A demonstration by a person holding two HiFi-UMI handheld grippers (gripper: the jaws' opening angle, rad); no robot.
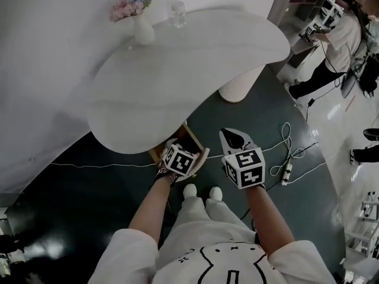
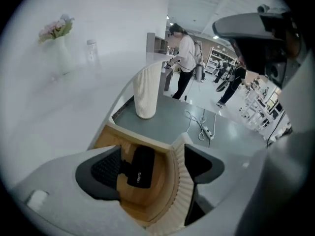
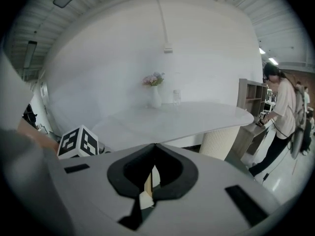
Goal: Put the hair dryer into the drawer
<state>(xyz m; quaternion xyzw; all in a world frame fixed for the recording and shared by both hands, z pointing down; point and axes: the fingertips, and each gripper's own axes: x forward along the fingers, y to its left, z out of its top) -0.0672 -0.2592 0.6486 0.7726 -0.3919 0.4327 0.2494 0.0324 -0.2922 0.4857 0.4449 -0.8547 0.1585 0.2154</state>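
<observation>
Hair dryer [image 2: 140,167] lies inside the open drawer [image 2: 181,181], its label unreadable. The left gripper [image 2: 150,166] has its jaws spread above the drawer. The right gripper [image 3: 155,149] has its jaws pressed together, empty.

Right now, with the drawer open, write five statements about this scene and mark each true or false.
1. The hair dryer lies inside the open drawer. True.
2. The right gripper has its fingers spread wide. False: they meet at the tips.
3. A vase of flowers stands on the white table. True.
4. The left gripper is clamped on the hair dryer. False: its fingers are apart, and the dryer lies loose below them.
5. The drawer is made of metal. False: its inside is wood.
</observation>
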